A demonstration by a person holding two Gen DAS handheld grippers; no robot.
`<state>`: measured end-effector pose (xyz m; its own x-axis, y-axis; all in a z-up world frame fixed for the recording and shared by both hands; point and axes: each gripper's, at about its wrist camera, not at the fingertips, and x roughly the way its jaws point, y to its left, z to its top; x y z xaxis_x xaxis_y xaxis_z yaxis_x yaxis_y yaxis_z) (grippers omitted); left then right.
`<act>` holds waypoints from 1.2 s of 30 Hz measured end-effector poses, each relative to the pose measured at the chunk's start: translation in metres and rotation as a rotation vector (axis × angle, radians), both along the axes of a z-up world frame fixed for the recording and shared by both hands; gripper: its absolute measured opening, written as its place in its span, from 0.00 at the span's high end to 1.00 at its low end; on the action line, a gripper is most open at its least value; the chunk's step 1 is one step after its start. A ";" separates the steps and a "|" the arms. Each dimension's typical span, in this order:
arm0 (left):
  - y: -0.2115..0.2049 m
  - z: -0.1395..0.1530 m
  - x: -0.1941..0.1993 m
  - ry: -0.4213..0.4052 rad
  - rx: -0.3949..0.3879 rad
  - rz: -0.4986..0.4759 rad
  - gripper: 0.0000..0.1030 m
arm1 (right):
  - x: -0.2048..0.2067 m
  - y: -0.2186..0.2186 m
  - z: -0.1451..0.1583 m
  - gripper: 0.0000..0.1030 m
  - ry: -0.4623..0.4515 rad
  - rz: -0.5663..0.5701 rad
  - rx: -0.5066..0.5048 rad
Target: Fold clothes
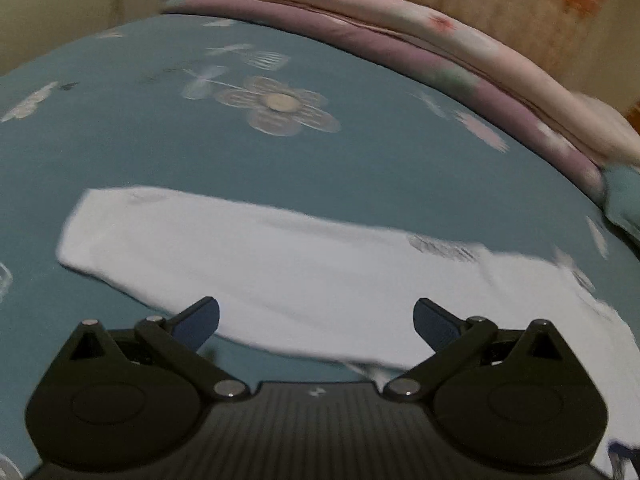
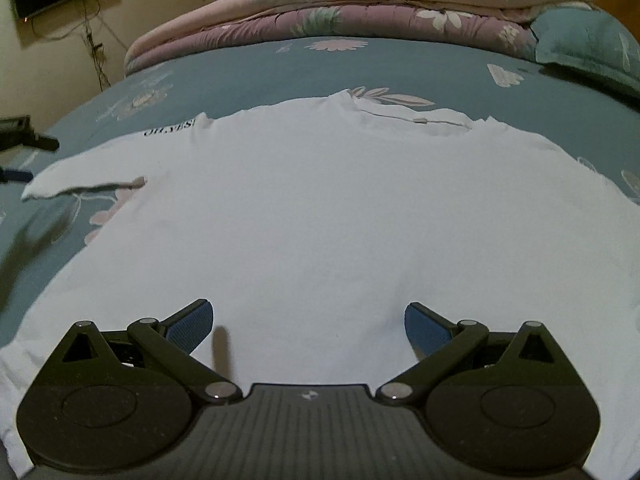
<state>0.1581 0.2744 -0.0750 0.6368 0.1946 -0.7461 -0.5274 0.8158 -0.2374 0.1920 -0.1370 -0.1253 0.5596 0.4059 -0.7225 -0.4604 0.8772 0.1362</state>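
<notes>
Left tongs (image 1: 316,322) agape, right tongs (image 2: 309,325) agape

A bed (image 2: 256,68) fills the scene, covered in a teal sheet printed with pale flowers. Spread flat across its near half is a white T-shirt (image 2: 320,220), collar toward the far side, one sleeve reaching left. Along the far edge lies a stack of folded quilts (image 2: 360,8), pink over purple, and at far right a teal pillow (image 2: 588,44) beside them.
</notes>
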 end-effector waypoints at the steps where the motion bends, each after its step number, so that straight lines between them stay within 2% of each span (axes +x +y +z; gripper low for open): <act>1: 0.010 -0.002 0.001 0.003 0.000 0.018 0.01 | 0.000 0.001 -0.001 0.00 -0.005 0.003 -0.009; 4: 0.032 -0.012 0.004 0.016 0.011 0.054 0.01 | 0.000 0.006 -0.002 0.00 -0.020 0.009 -0.036; 7: 0.051 -0.026 0.002 0.020 -0.018 0.093 0.01 | 0.002 0.011 -0.003 0.00 -0.034 0.008 -0.057; 15: 0.090 -0.040 -0.032 0.035 -0.072 0.251 0.01 | 0.004 0.015 -0.005 0.00 -0.050 0.001 -0.066; 20: 0.086 -0.021 -0.040 -0.045 -0.104 0.201 0.01 | 0.003 0.017 -0.005 0.00 -0.054 -0.002 -0.076; 31: 0.082 -0.043 -0.009 -0.017 -0.107 0.188 0.01 | 0.005 0.019 -0.004 0.00 -0.048 -0.007 -0.083; 36: 0.077 -0.029 -0.023 -0.048 -0.115 0.222 0.01 | 0.005 0.020 -0.005 0.00 -0.048 -0.002 -0.088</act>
